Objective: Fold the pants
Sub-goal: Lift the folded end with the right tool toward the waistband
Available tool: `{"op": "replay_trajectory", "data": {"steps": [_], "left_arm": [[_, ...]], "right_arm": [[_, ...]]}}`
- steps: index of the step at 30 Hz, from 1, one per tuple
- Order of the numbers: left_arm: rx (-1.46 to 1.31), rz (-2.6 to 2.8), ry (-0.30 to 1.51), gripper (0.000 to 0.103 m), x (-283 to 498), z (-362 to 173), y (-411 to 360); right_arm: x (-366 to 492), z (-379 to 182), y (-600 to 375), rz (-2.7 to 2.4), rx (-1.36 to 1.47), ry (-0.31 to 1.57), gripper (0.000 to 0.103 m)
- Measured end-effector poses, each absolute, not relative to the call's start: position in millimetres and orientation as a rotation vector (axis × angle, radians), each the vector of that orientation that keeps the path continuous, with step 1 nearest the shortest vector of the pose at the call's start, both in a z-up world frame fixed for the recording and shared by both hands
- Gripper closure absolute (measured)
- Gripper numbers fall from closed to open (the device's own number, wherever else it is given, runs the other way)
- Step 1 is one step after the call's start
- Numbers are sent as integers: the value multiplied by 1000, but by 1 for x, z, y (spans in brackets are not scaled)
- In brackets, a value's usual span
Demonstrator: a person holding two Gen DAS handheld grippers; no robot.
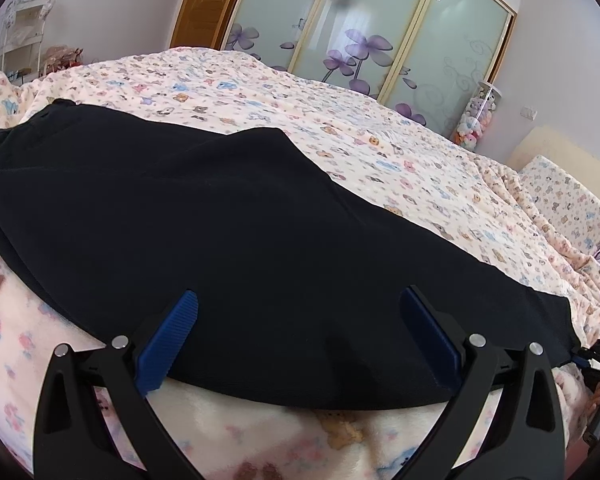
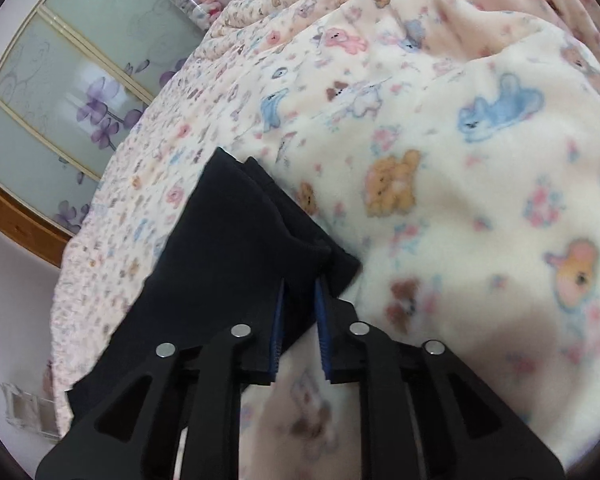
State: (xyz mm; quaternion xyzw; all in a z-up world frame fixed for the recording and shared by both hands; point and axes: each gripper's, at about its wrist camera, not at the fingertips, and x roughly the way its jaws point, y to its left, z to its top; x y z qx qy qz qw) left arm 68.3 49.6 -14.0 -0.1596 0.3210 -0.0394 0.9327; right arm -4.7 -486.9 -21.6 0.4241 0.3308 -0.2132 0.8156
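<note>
Teddy-print blanket (image 1: 400, 148) under unlabelled black pants (image 1: 220, 220)

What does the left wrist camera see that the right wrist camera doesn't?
Only the left wrist view shows the pants' whole wide spread with the waistband end at far left, the left gripper wide open over their near edge, and a pillow.

Only the right wrist view shows the two cuffs up close, with the right gripper narrowly open around a cuff edge.

Both show the black pants, the teddy-bear blanket, the flowered wardrobe doors and a tube of plush toys.
</note>
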Motion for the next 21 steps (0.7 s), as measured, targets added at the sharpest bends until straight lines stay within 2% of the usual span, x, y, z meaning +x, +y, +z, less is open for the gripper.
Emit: {"op": "replay_trajectory", "data": {"steps": [1,2,12,16,17,19,21], "left_arm": [[-332,-80,657,2,68,-14,50],[-333,-80,656,2,69,-14,50],[-328,-80,656,2,69,-13,51],[-329,-81,656,2,69,-13,51],[-329,-81,655,2,69,-13,52],[-330,-81,653,2,69,-13,52],[-335,-78,650,2,69,-13,53]], "right_arm": [[-11,-19,-489,-457,917,687,53],[-15,-17,-489,-447,925,676,51],[4,-34,-496,-474,977,745,52],[10,-40,-503,-456,1015,719,53],[12,-39,-503,-449,998,711,54],[15,-33,-496,-449,911,705,71],[11,-24,-488,-424,851,659,79]]}}
